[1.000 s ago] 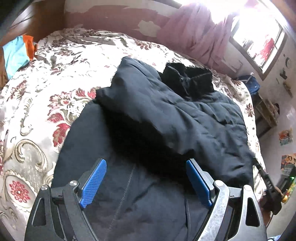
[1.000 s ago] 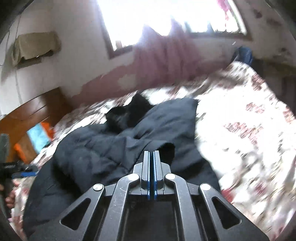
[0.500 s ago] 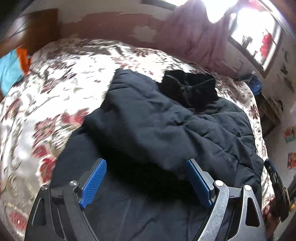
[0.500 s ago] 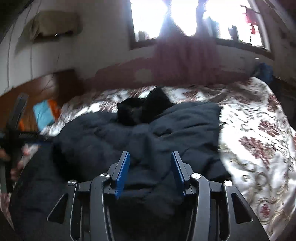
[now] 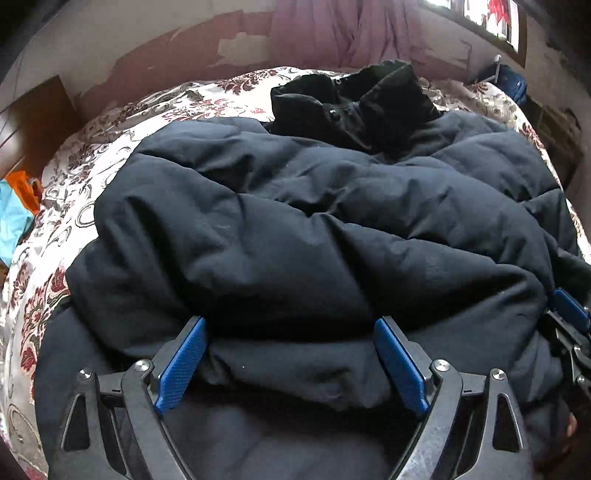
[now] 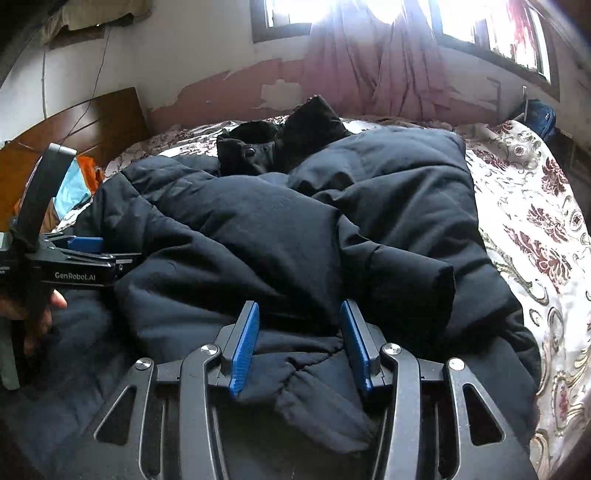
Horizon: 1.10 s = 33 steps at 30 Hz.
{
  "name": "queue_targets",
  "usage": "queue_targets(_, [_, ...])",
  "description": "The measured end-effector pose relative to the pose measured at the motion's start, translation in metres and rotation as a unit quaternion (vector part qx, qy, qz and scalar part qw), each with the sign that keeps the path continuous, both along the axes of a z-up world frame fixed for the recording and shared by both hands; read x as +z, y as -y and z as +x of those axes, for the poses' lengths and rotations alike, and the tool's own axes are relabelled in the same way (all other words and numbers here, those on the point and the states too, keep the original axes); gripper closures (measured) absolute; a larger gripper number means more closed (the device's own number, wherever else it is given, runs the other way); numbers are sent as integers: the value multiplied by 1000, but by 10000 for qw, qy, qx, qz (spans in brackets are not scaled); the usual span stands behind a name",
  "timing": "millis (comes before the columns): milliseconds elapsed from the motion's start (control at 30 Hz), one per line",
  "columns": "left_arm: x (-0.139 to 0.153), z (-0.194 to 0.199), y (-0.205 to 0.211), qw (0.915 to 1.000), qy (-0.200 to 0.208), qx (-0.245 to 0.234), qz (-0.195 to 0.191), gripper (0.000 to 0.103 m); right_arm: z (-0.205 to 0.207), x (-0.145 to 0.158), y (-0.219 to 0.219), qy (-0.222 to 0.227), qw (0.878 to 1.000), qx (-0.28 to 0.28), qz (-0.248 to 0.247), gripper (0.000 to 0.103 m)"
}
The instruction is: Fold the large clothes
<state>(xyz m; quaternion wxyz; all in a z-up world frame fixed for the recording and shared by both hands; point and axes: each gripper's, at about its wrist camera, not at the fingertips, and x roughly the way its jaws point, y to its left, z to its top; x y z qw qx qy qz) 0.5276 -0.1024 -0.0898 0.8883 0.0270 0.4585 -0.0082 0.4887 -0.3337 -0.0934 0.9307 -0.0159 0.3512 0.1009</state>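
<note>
"GenRobot.AI" is printed on the left gripper, whose jaws are opening wide over the jacket. The right gripper, clamped shut a second ago, now stands half open, gripping nothing.

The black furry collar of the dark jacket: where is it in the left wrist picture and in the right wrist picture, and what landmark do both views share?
Left wrist view: the black furry collar lies at top centre, at the far end of the dark jacket.
Right wrist view: the collar sits upper centre, slightly left.
Shared landmark: the pink curtain hangs on the wall behind the collar.
</note>
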Motion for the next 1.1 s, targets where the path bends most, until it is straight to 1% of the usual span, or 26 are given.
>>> queue_targets(133, [-10, 6, 8, 9995, -190, -68, 255, 11, -4, 2, -3, 106, 9999, 32, -124, 60])
queue_targets(167, [-10, 8, 11, 9992, -224, -64, 319, 11, -11, 8, -2, 175, 9998, 64, -59, 54])
queue_targets(200, [-8, 7, 13, 9988, -290, -54, 380, 11, -20, 15, 1, 236, 9997, 22, 6, 42])
queue_targets(233, [-5, 6, 12, 9987, -339, -40, 379, 11, -33, 23, 4, 313, 9995, -101, 35, 38])
queue_targets(267, [-1, 3, 11, 9987, -399, -18, 323, 12, -42, 30, 7, 403, 9991, -144, 58, 37])
queue_targets(300, [4, -2, 8, 9988, -456, -6, 183, 12, -50, 38, 9, 461, 9988, -146, 87, 37])
queue_targets(333, [12, -11, 3, 9989, -470, -17, -74, 12, -62, 46, 9, 489, 9986, -145, 108, 37])
queue_targets(367, [21, -23, -2, 9985, -389, -57, -376, 12, -76, 55, 9, 527, 9984, -156, 118, 37])
queue_targets(400, [29, -34, -5, 9981, -249, -79, -552, 12, -89, 64, 10, 582, 9980, -192, 132, 36])
queue_targets(433, [41, -52, -11, 9971, 32, -78, -755, 12, -108, 75, 8, 662, 9973, -260, 163, 34])
queue_targets(467, [51, -69, -16, 9954, 266, -68, -915, 11, -122, 81, 9, 701, 9969, -290, 188, 29])
queue_targets(500, [63, -93, -23, 9918, 519, -54, -1163, 11, -139, 89, 6, 727, 9967, -308, 213, 26])
queue_targets(533, [70, -110, -28, 9888, 646, -40, -1343, 11, -153, 95, 3, 735, 9965, -314, 232, 25])
queue_targets(600, [84, -146, -40, 9811, 811, -28, -1757, 11, -179, 103, -1, 702, 9968, -286, 252, 24])
queue_targets(633, [91, -167, -47, 9760, 850, -30, -2002, 11, -191, 106, -3, 671, 9971, -257, 263, 24])
queue_targets(700, [100, -198, -59, 9670, 818, -97, -2410, 5, -219, 114, -5, 559, 9977, -185, 334, 23])
queue_targets(733, [103, -215, -66, 9630, 769, -131, -2579, 5, -232, 118, -6, 450, 9979, -175, 422, 23])
queue_targets(767, [106, -231, -71, 9612, 700, -174, -2663, 5, -239, 119, -5, 387, 9979, -177, 479, 22])
queue_targets(833, [110, -259, -78, 9620, 639, -257, -2643, 5, -254, 124, -4, 197, 9977, -110, 641, 20])
queue_targets(900, [116, -282, -85, 9685, 577, -288, -2404, 5, -263, 126, -3, 33, 9973, -4, 734, 19])
queue_targets(1000, [125, -310, -104, 9765, 530, -365, -2059, 5, -265, 129, -4, -187, 9968, 93, 774, 19])
queue_targets(1100, [127, -309, -127, 9803, 380, -367, -1903, 5, -252, 128, -7, -291, 9973, 105, 670, 19])
